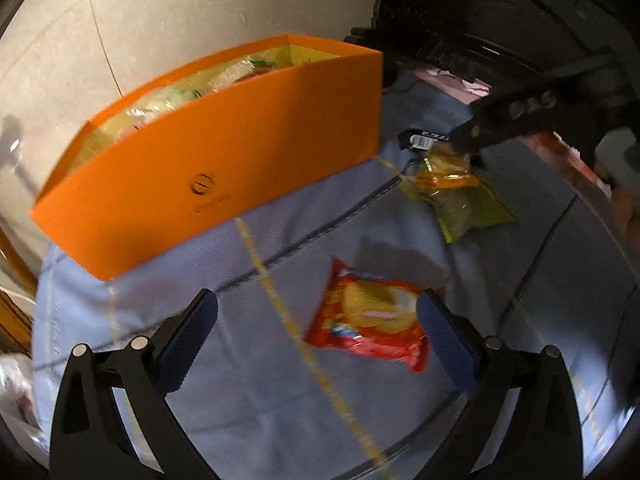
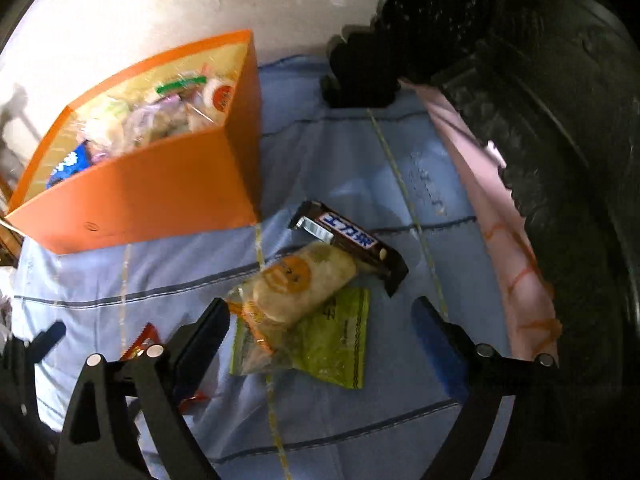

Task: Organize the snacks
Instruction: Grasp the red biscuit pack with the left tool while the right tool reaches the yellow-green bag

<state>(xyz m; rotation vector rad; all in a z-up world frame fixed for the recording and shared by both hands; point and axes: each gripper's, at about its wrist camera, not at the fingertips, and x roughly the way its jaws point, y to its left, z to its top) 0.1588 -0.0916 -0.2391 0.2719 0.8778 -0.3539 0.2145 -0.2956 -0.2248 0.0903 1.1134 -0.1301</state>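
Orange box (image 2: 160, 184) sits packed with snacks, while red packet (image 1: 372, 316), clear-wrapped cake (image 2: 296, 292) and chocolate bar (image 2: 352, 240) lie loose nearby.

One orange box (image 1: 224, 152) | one red snack packet (image 1: 372, 316) | one chocolate bar (image 2: 352, 240) | one clear-wrapped pastry (image 2: 296, 288) | one green packet (image 2: 340, 344) | loose snacks on cloth numbered four

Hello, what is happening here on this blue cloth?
A person with two handheld tongs is sorting snacks into the orange cardboard box, already partly filled. The left tongs are open above the red biscuit packet. The right tongs are open over a clear-wrapped round cake lying on a green packet, beside a dark chocolate bar. Nothing is gripped.
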